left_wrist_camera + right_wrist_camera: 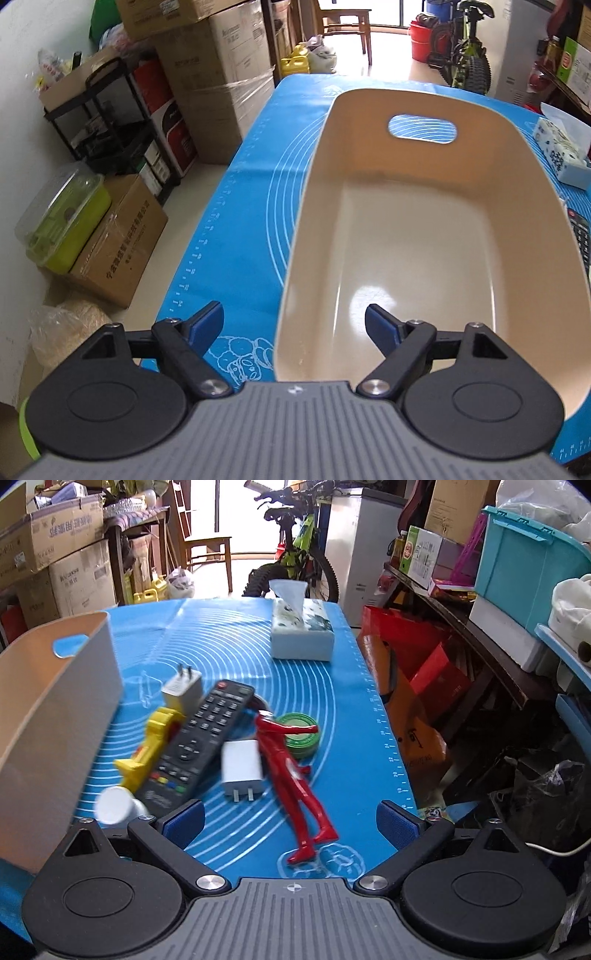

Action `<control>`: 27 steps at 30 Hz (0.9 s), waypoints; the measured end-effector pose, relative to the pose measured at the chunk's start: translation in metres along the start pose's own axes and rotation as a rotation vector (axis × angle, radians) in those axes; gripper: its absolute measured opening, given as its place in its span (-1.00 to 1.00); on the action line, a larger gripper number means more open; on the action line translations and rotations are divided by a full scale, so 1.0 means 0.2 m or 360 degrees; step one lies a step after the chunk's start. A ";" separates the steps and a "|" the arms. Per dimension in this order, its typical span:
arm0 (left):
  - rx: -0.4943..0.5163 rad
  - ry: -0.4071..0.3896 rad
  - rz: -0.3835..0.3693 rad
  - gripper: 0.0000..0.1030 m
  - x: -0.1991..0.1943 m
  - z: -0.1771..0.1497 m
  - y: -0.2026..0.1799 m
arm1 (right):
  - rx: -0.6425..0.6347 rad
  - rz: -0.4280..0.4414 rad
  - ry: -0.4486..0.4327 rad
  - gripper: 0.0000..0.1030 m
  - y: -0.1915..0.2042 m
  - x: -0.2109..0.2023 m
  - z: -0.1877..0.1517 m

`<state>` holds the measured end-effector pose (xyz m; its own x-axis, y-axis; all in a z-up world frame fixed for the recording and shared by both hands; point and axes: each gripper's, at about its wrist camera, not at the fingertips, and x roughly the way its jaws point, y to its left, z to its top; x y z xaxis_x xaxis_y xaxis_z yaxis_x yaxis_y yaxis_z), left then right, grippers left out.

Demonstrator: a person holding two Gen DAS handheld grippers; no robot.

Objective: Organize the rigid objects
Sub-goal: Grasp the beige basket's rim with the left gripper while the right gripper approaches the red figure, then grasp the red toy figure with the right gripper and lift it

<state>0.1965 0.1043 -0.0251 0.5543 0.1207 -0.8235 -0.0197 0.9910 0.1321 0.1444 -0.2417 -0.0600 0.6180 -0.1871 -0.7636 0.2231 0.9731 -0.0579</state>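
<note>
A beige bin [413, 236] stands empty on the blue mat [236, 221]; its side wall shows in the right wrist view [55, 701]. My left gripper [294, 326] is open and empty, its fingers straddling the bin's near left wall. My right gripper [290, 819] is open and empty above the legs of a red figure [291, 771]. Beside the figure lie a black remote [195, 746], a white charger [242, 768], a second charger [183, 690], a yellow toy [147, 746], a green tin [301, 734] and a white bottle [116, 806].
A tissue box [301, 631] stands at the mat's far end and shows in the left wrist view [561, 151]. Cardboard boxes [218, 74] and a black shelf [110, 122] line the left. A bicycle [299, 554] and cluttered shelves [480, 627] lie beyond and to the right.
</note>
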 end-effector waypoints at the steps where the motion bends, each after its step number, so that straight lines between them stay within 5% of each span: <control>1: -0.0015 0.0014 -0.0012 0.62 0.01 0.00 0.01 | -0.0006 0.0019 0.0009 0.91 -0.02 0.02 0.01; 9: -0.0009 0.0077 -0.0034 0.30 0.10 0.02 0.01 | -0.0041 0.0024 0.0055 0.80 -0.07 0.20 0.10; 16: -0.0017 0.0139 -0.0086 -0.59 0.15 0.01 0.01 | -0.0135 0.0021 0.0159 0.62 -0.03 0.34 0.13; 20: -0.0035 0.0145 -0.0125 -0.78 0.16 0.02 0.02 | -0.0177 0.0042 0.0178 0.52 0.00 0.37 0.13; 27: -0.0060 0.0131 -0.0120 -0.78 0.15 0.02 0.02 | -0.0277 0.0109 0.0204 0.32 0.03 0.37 0.15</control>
<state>0.2161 0.1110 -0.0481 0.4852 0.0486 -0.8730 -0.0128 0.9987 0.0485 0.2147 -0.2530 -0.0980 0.5241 -0.1120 -0.8442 0.0435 0.9935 -0.1047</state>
